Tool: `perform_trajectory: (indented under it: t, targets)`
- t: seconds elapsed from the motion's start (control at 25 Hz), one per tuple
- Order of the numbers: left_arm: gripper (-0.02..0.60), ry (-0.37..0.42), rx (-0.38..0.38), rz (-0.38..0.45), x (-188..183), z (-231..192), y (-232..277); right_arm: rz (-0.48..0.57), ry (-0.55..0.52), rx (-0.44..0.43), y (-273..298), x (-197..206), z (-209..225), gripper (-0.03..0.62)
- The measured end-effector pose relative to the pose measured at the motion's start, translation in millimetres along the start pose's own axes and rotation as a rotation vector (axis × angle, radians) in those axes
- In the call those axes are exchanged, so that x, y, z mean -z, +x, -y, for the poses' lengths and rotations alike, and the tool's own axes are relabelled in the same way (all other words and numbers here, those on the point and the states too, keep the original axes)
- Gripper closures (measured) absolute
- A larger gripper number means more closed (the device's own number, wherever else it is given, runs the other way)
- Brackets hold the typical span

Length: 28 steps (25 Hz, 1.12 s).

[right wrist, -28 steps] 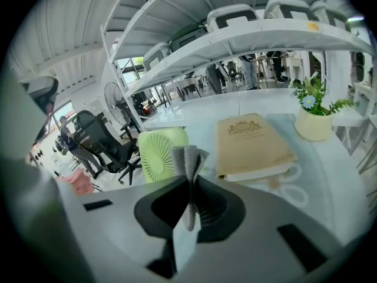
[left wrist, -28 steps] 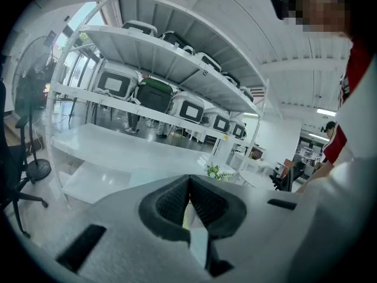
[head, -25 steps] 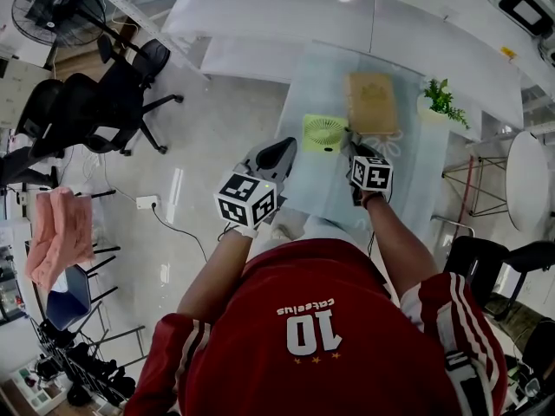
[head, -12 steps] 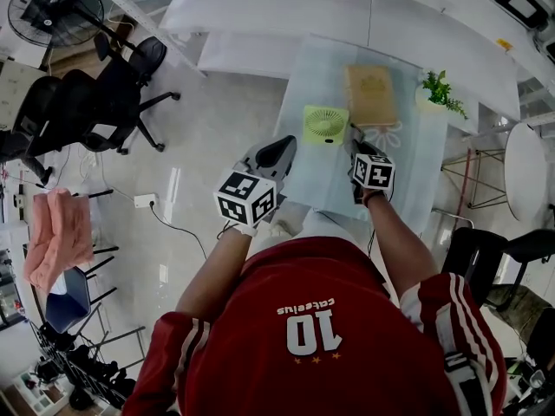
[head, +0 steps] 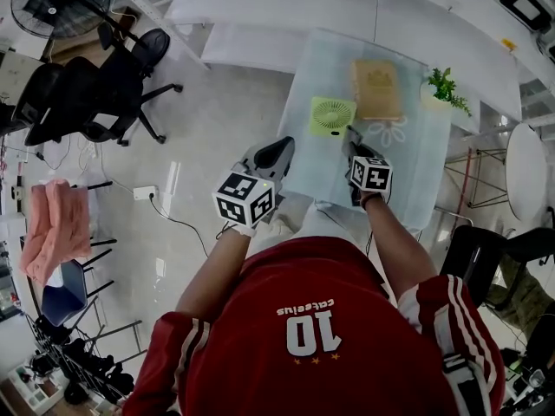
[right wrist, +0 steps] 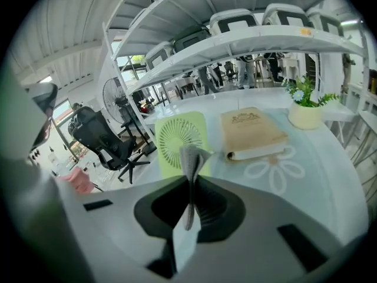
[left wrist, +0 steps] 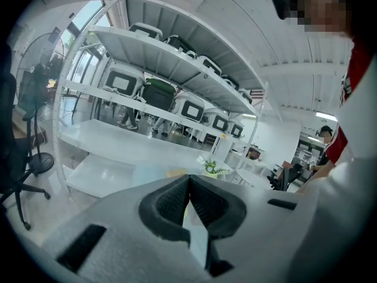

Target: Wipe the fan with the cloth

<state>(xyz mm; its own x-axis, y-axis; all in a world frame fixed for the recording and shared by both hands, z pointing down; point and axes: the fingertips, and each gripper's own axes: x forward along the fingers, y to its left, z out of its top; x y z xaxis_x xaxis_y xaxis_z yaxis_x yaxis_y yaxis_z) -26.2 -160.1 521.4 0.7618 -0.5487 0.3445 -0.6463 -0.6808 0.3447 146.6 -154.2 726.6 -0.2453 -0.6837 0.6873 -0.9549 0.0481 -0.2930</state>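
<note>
The right gripper (right wrist: 189, 200) has its jaws clenched on a grey cloth (right wrist: 192, 158), just short of the green fan (right wrist: 172, 135) lying flat on the table (right wrist: 330, 175). The left gripper (left wrist: 188, 187) has its jaws pressed together on nothing.

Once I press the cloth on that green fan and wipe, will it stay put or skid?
The fan lies flat, so it likely won't tip. It looks small, plastic and probably light, and the glass table looks smooth, so it may slide under a sideways stroke. The cloth in the right hand-held gripper is thin, so press gently.
</note>
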Motion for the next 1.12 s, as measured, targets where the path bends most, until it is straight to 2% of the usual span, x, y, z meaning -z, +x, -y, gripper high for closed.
perform_trajectory:
  t: [0.64,1.12]
  targets:
    - [0.577,-0.016,-0.097,-0.021,17,-25,-35,-0.031,-0.059,-0.123,35,15,-68,0.571]
    - [0.577,-0.021,-0.161,-0.044,21,-41,-39,-0.003,-0.081,-0.157,62,0,-84,0.571]
